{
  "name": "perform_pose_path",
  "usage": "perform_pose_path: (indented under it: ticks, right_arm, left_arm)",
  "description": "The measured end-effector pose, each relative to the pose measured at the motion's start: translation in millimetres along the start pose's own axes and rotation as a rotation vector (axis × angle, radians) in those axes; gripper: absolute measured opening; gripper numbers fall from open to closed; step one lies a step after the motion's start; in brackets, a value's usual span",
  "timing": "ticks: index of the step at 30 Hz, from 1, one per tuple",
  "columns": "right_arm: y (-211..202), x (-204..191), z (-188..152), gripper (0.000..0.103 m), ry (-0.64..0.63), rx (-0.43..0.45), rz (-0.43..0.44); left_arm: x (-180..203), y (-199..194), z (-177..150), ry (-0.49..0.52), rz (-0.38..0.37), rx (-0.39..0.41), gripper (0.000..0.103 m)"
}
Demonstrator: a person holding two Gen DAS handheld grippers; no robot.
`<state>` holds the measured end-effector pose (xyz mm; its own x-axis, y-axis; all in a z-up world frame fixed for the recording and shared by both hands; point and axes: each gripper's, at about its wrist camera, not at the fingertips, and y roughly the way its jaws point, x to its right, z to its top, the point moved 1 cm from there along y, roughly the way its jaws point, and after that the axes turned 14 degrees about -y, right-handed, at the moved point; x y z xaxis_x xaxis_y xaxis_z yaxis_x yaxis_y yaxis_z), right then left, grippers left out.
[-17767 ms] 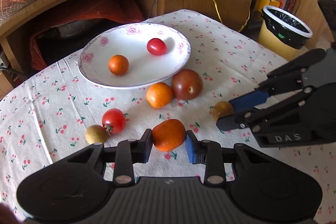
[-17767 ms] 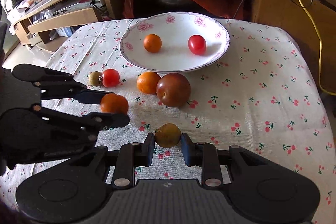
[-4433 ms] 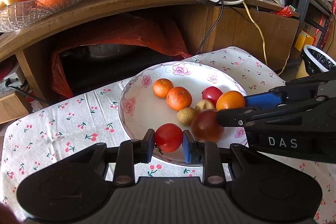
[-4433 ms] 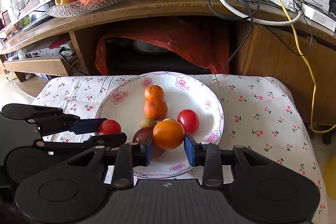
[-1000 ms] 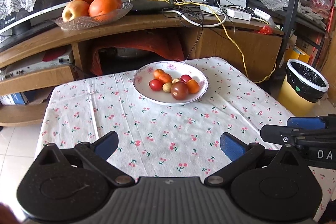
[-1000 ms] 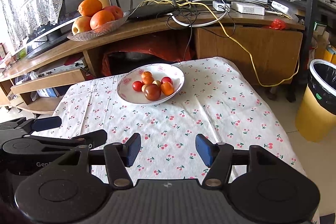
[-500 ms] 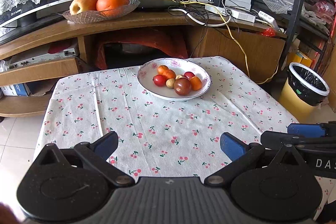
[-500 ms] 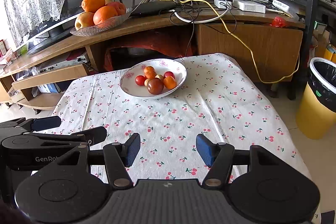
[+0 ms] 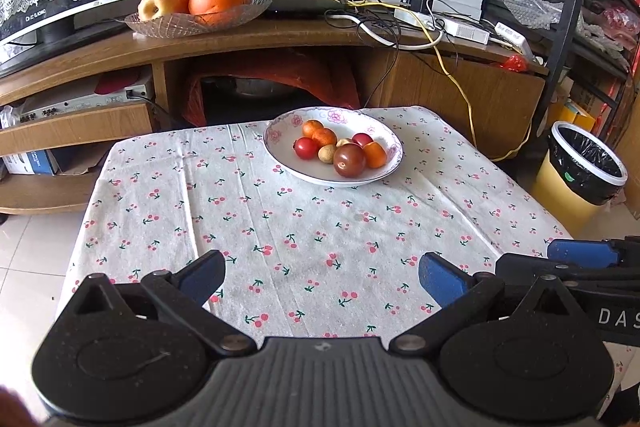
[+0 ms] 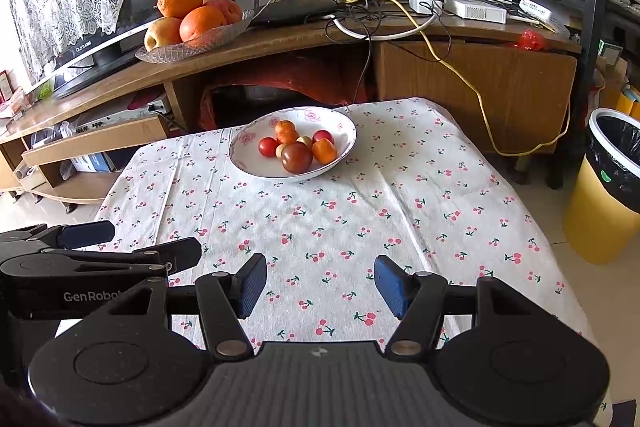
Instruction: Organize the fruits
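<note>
Pulling back: both claws now sit far from the plate (image 9: pixel 390 169), at the near edge of the desk (image 9: pixel 248 211), where 4.4 s ago each was right over the plate, clamped on a fruit. The left claw (image 9: pixel 320 277) has its jaws spread wide with nothing between them; the red tomato (image 9: pixel 306 148) it carried then now lies in the plate. The right claw (image 10: pixel 320 285) is also spread apart and empty; the orange fruit (image 10: pixel 324 151) it held is in the plate too, at the right side of the pile.

All the small fruits are gathered in the plate: the dark plum (image 9: pixel 349 160) at the front, two small oranges (image 9: pixel 324 137) at the back, a red one (image 9: pixel 362 139) and two pale yellowish ones (image 9: pixel 327 153) in the middle, touching each other. No loose fruit shows on the cherry-print cloth, against 17.8 s ago when several lay scattered in front of the plate.

Over the last second the view has kept widening slightly, so the retreat looks like it is continuing or ending.

Judgement: the task looks finished, with nothing left to pick. The bigger oranges and apple in the glass bowl (image 9: pixel 196 21) on the shelf behind look unrelated. The yellow bin (image 9: pixel 576 175) stands on the floor at right.
</note>
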<state>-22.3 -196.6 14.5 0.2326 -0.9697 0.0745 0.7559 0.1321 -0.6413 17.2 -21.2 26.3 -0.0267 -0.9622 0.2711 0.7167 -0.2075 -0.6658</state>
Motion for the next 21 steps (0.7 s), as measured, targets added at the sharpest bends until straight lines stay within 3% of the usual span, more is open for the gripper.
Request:
perform_pose_path:
  ticks: [21]
  right_arm:
    - [1.2,1.3,-1.3,0.057,-0.003,-0.005,-0.001]
  left_arm:
    - [1.0,-0.2,-2.1,0.014,0.013,0.009,0.103]
